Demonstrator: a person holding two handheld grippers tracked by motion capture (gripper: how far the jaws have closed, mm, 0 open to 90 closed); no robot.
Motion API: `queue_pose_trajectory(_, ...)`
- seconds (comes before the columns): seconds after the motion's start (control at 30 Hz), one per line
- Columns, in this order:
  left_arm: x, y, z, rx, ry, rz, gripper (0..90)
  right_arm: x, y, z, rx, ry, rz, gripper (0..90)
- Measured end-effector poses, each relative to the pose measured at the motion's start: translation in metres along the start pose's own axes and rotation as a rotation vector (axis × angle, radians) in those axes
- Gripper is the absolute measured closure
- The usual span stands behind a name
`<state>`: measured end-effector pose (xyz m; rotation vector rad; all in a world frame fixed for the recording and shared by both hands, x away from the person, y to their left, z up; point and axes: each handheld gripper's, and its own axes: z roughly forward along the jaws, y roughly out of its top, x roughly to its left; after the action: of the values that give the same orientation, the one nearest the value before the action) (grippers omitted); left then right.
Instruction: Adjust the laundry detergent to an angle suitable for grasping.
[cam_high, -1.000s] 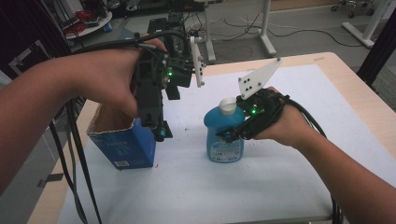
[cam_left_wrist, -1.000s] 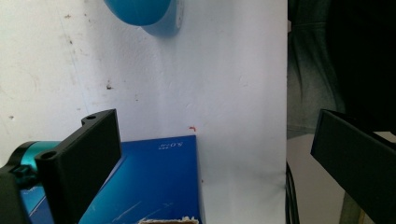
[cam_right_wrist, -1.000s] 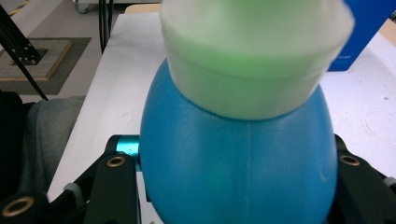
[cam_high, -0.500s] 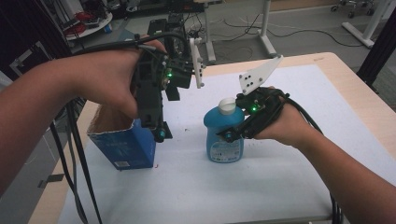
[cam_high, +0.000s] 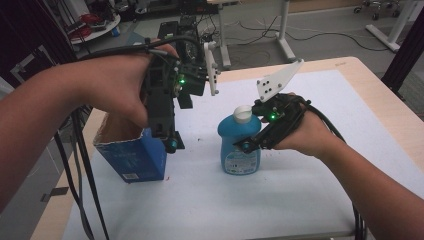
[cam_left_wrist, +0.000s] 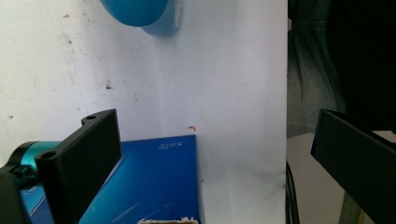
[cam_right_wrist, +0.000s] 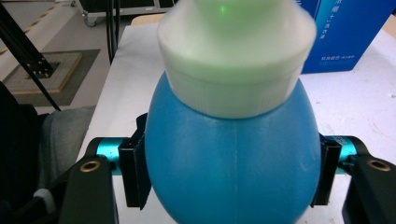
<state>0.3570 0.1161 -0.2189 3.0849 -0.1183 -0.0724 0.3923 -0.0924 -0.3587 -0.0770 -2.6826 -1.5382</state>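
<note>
In the high view your right gripper (cam_high: 250, 145) is at the blue bottle (cam_high: 239, 145), which stands on the white table cover (cam_high: 310, 190) near the centre, but the jaws are hard to read there. The right gripper view shows more: jaws on both sides of the bottle body, under the white cap (cam_right_wrist: 233, 56); they have just been opening, and I cannot tell if the pads touch. Your left gripper (cam_high: 170, 142) hangs over the open blue box (cam_high: 132, 155); the left gripper view shows its jaws spread wide w/ nothing between.
</note>
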Motion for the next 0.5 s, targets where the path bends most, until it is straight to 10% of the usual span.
queue_pose_trajectory(0.5,0.0008,-0.0015,-0.0005,0.000,0.003,-0.005,1.7,0.0009,-0.0001,-0.0042,0.009,-0.007,0.011,23.9)
